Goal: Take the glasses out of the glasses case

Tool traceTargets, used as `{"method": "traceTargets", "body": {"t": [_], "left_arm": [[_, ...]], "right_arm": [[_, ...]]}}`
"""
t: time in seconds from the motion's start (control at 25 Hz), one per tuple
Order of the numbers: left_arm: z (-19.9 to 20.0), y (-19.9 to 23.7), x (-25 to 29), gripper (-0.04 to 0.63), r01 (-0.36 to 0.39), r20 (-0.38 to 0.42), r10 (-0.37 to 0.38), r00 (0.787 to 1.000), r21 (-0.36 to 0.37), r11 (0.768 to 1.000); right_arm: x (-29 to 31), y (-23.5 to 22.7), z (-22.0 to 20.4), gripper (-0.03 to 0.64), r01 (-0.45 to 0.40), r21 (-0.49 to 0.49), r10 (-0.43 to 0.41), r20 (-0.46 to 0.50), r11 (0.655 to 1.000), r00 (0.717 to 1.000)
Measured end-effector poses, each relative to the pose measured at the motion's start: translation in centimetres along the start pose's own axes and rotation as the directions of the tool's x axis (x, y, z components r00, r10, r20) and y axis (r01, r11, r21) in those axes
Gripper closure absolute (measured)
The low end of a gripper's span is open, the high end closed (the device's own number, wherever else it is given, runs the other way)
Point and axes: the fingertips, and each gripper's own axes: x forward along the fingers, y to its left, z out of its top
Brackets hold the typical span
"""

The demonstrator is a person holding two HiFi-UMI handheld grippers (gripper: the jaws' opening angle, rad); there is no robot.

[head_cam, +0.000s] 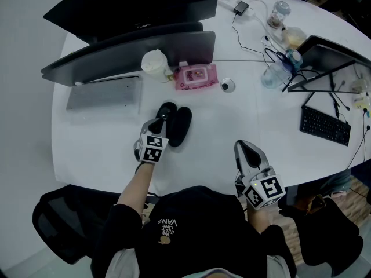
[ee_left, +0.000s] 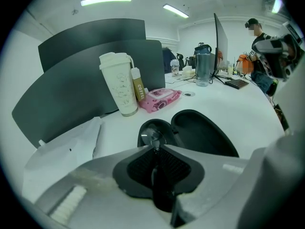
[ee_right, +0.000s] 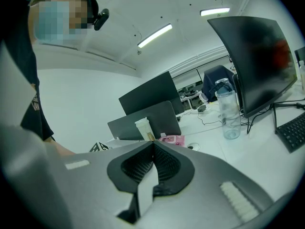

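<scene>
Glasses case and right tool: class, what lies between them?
Nothing: the head view shows bare white table between the glasses case and the right tool.

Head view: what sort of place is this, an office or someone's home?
Most likely an office. Several dark monitors stand along a large white table, a black keyboard lies towards its right side, and the right gripper view shows long ceiling strip lights overhead.

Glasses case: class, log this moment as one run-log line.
glasses case open | left gripper shut on glasses inside case | right gripper shut, empty, away from case
</scene>
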Motion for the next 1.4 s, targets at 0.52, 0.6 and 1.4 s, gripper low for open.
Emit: {"method": "traceTargets", "body": {"t": [0.52,0.6,1.4], "left_arm": [[0.1,0.4,-0.1,0.583,-0.002,-0.001,0.002,1.000,-0.032,0.999],[0.2,0.4,-0.1,0.584,0.001,0.003,-0.001,1.000,-0.036,0.999],[1.2,0.6,-2.1,0.588,0.007,0.055,-0.004,0.998,-0.049,0.999]], "right_arm": [[0.1,0.0,0.1,0.617,0.000,0.003,0.000,0.001,1.000,1.000],[0.1,0.0,0.1,0.618,0.000,0.003,0.000,0.002,1.000,1.000],[-0.9,1.0,0.4,0.617,-0.022,-0.017,0.022,0.014,1.000,1.000]]}}
